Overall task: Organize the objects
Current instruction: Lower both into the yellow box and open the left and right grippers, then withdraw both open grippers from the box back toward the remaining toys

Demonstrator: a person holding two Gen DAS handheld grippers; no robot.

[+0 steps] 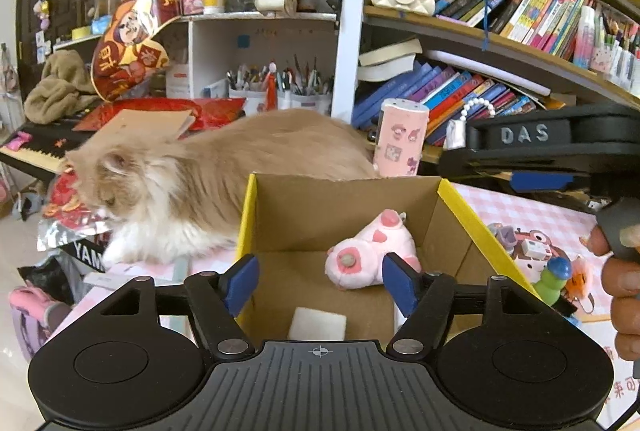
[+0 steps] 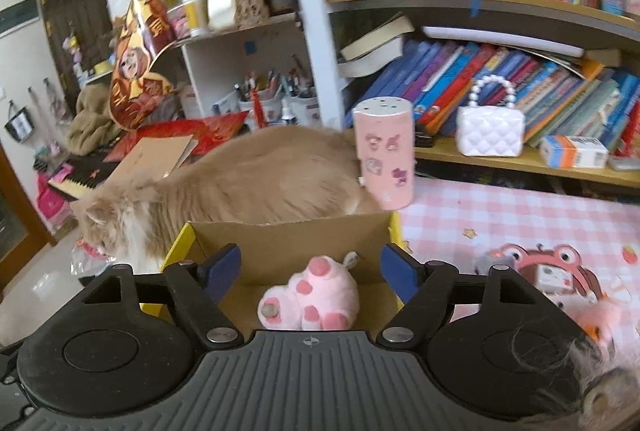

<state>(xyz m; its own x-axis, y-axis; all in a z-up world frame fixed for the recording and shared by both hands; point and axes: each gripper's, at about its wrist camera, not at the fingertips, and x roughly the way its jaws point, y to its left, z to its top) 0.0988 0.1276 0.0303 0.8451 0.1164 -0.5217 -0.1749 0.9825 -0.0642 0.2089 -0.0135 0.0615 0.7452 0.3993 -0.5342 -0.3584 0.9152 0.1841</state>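
Left to right:

- Cat (image 1: 208, 187): long-haired, ginger, lying just behind the box; keep moves slow near it.
- Left claw (image 1: 320, 281): jaws apart, empty, above the box.
- Cardboard box (image 1: 460, 207): yellow-edged, open, on the worktop (image 1: 532, 211).
- Pink plush paw (image 1: 368, 251): inside the box with a white block (image 1: 317, 323).
- Right claw (image 2: 310, 273): jaws apart, empty.
- Green-and-blue toy (image 1: 554, 281): outside, right of the box; a likely next pick, best taken squarely.
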